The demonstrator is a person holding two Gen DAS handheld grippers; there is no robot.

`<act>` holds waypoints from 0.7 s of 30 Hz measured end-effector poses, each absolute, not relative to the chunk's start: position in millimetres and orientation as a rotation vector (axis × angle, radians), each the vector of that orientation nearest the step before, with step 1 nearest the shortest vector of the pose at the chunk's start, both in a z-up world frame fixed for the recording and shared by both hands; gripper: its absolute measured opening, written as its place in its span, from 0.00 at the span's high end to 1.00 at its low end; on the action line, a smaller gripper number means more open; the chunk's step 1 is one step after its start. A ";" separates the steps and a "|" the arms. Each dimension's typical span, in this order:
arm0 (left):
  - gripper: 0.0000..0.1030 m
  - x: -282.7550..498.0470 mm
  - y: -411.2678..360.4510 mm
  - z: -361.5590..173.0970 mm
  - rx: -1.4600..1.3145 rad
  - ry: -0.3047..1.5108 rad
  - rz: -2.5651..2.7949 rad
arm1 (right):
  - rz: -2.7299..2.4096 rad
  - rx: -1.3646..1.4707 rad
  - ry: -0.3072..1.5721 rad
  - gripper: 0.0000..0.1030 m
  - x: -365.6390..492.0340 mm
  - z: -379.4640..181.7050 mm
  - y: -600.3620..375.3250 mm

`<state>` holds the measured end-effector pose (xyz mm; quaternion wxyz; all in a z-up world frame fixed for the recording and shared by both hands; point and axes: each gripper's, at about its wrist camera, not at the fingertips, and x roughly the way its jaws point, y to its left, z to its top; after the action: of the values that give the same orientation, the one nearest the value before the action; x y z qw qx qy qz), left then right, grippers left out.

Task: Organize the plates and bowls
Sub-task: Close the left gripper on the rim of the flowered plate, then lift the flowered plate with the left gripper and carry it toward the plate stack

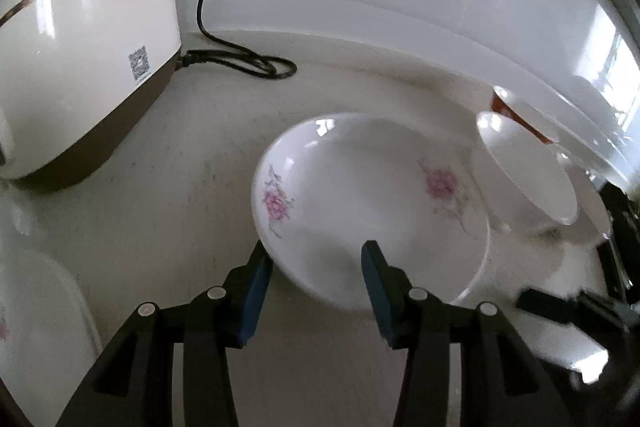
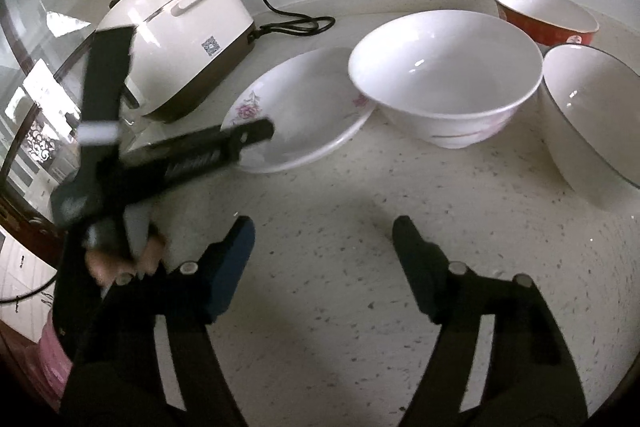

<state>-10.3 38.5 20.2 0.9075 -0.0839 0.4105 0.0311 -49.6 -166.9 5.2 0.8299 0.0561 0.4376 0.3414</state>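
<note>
A white plate with pink flowers (image 1: 368, 203) lies on the counter; in the right wrist view the plate (image 2: 304, 107) sits left of a big white bowl (image 2: 444, 67). My left gripper (image 1: 318, 267) straddles the plate's near rim, one finger outside it and one over its inside, with a wide gap and no pad pressing. A red bowl (image 2: 548, 15) and a dark-rimmed white bowl (image 2: 592, 115) stand to the right. My right gripper (image 2: 324, 243) hangs open over bare counter, short of the bowls, with nothing between its fingers.
A white rice cooker (image 1: 80, 47) stands at the left with its black cord (image 1: 244, 59) looped along the wall. Another flowered plate (image 1: 36, 327) shows at the lower left edge. The speckled counter (image 2: 360, 307) ends at the tiled wall behind.
</note>
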 end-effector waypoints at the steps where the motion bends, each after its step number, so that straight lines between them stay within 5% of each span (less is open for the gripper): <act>1: 0.54 -15.5 38.1 20.1 -0.180 0.851 0.058 | 0.722 0.121 0.928 0.32 -49.1 5.2 -167.3; 14: 0.48 -61.1 28.4 21.8 -0.196 0.890 -0.047 | 0.705 0.209 0.945 0.33 -44.3 4.0 -182.3; 18: 0.14 -63.5 46.3 36.7 -0.244 0.780 0.018 | 0.702 0.224 0.946 0.34 -43.4 3.8 -183.3; 21: 0.10 -51.8 55.8 45.1 -0.265 0.759 0.061 | 0.690 0.217 0.942 0.39 -44.4 4.0 -182.9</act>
<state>-51.8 55.8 45.1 0.9199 -0.1288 0.3693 0.0296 -44.4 -182.9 4.0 0.8288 0.1024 0.4438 0.3250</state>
